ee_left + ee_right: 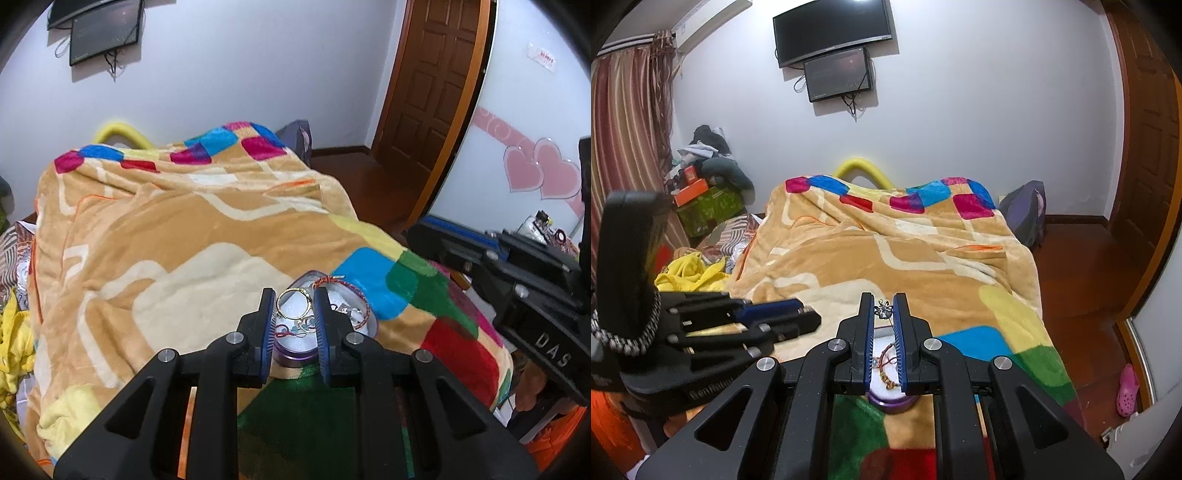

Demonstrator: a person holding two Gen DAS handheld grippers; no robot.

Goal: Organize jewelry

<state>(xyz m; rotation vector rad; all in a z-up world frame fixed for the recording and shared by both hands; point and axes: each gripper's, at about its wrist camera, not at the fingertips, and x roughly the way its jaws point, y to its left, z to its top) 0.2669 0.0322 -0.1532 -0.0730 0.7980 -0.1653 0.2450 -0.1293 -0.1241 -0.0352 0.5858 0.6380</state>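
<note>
Pale lavender wall (960, 110) is filling 12 o'clock, carrying two dark screens (834, 33), one hanging below the other, cables dangling beneath. Striped red curtain (624, 122) is hanging at 9 o'clock, beside a pile of clothes and boxes (705, 166). Brown panelled door (436, 74) is standing at 2 o'clock. Reddish wood floor (1082, 266) is running along 3 o'clock. Bed under a tan patchwork blanket (886, 251) is occupying centre. Pink heart decals (539, 170) are showing on a white panel at 3 o'clock in the left view.
</note>
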